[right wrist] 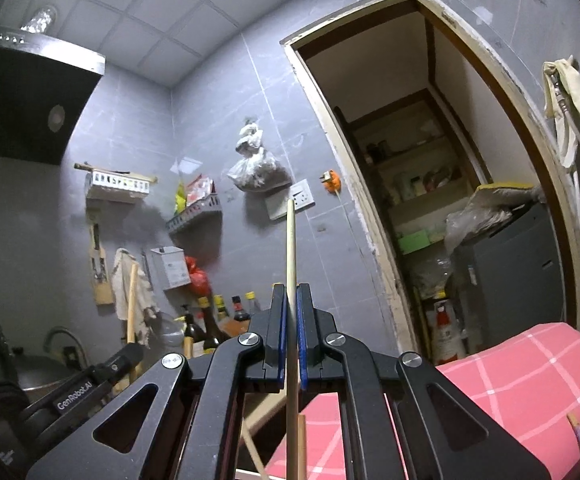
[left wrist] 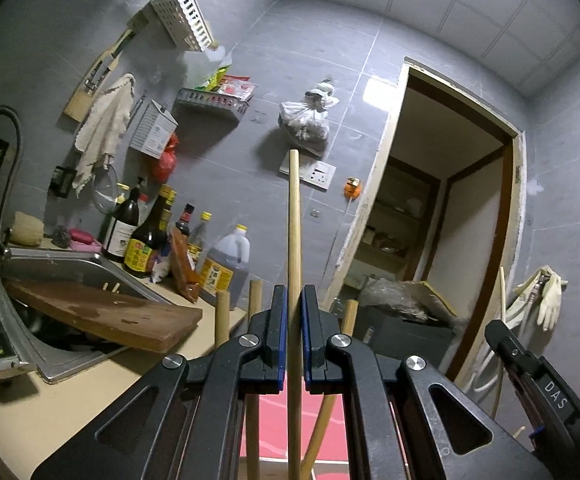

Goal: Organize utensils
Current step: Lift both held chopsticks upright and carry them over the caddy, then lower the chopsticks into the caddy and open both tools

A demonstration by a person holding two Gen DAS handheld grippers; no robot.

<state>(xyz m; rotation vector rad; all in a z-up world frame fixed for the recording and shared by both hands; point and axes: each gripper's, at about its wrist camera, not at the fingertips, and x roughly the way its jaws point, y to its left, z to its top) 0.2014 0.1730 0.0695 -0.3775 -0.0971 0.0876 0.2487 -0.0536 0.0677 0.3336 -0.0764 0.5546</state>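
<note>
My left gripper point(left wrist: 294, 300) is shut on a pale wooden stick point(left wrist: 294, 220), likely a utensil handle, which stands upright between the blue pads. Several more wooden handles point(left wrist: 222, 312) rise just beyond and below its fingers. My right gripper point(right wrist: 290, 300) is shut on a thinner wooden stick point(right wrist: 290, 248), also upright. In the left wrist view the right gripper's body point(left wrist: 538, 384) shows at the lower right; in the right wrist view the left gripper's body point(right wrist: 89, 384) shows at the lower left beside another upright wooden handle point(right wrist: 131, 304). What the sticks end in below is hidden.
A sink point(left wrist: 69, 268) with a wooden cutting board point(left wrist: 101, 312) lies left, with sauce bottles point(left wrist: 141, 240) behind it. A pink checked cloth point(right wrist: 522, 384) lies low right. Wall racks point(left wrist: 181, 16), a hanging bag point(left wrist: 306, 120), a doorway point(right wrist: 422, 184) and a range hood point(right wrist: 29, 100) surround.
</note>
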